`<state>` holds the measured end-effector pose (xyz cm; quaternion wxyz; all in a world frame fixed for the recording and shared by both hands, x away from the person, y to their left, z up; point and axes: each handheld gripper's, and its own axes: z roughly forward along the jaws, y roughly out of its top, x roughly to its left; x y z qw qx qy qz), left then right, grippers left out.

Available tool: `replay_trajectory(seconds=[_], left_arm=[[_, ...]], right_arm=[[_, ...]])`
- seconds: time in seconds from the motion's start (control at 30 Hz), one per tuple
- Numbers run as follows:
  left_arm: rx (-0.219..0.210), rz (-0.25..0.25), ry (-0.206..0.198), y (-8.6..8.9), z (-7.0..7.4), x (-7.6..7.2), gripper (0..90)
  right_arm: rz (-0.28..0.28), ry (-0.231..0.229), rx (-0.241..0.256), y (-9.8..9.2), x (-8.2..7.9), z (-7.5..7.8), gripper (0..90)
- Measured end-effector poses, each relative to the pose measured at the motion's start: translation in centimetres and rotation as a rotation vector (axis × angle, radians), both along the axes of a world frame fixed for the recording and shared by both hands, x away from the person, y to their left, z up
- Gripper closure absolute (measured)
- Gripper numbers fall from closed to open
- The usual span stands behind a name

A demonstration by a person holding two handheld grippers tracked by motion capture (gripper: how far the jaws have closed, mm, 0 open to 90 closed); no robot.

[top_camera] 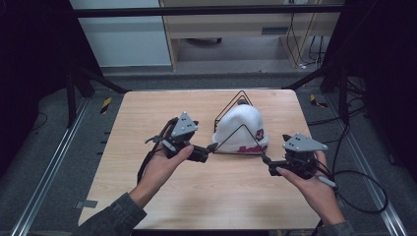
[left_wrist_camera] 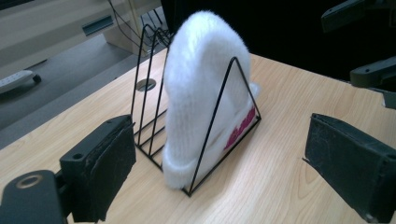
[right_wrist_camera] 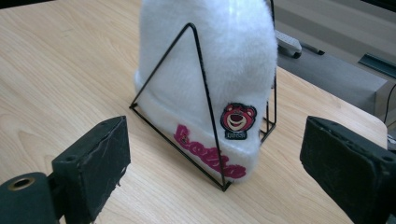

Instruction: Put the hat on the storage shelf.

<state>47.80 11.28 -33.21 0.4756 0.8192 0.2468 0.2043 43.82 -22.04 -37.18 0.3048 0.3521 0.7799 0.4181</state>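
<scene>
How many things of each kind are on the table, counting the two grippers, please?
White beanie: 1
Black wire rack: 1
Grippers, left gripper and right gripper: 2
Total: 4

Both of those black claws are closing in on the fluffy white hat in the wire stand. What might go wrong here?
1. The fluffy white knit hat sits wedged between the triangles of the thin black wire rack; pulling it may drag or tip the light rack.
2. The left gripper and right gripper, both with jaws open, could clamp a wire instead of the fabric.
3. The knit may snag on the wire.
</scene>
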Motion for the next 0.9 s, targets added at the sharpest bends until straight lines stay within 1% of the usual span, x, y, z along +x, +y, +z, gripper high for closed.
replay_trajectory(seconds=[0.2,0.33,0.43,0.57,0.67,0.7,0.8,0.9], left_arm=[[-0.006,0.017,0.020,2.0,-0.6,-0.7,8.0],[0.001,0.030,0.019,3.2,-1.0,-1.2,8.0],[-0.011,0.040,0.024,4.2,-1.3,-1.4,8.0],[-0.018,0.071,0.035,6.1,-2.4,-1.3,8.0],[-0.002,0.115,0.033,7.7,-3.1,-1.3,8.0],[0.008,0.130,0.035,8.3,-3.3,-1.3,8.0],[0.017,0.164,0.044,9.8,-3.9,-1.4,8.0],[0.053,0.199,0.046,11.2,-4.7,-1.6,8.0]], right_arm=[[0.016,-0.016,-0.001,0.7,-0.2,0.5,8.0],[0.024,-0.021,0.004,1.2,-0.1,0.7,7.3],[0.032,-0.014,-0.009,1.7,0.2,0.8,6.6],[0.047,-0.014,-0.015,2.6,0.6,0.9,5.7],[0.059,-0.015,-0.023,3.4,0.9,1.0,5.4],[0.067,-0.016,-0.023,3.7,1.1,1.0,5.1],[0.089,-0.005,-0.021,4.9,1.6,0.6,4.5],[0.115,0.010,-0.018,6.2,2.0,0.2,4.4]])
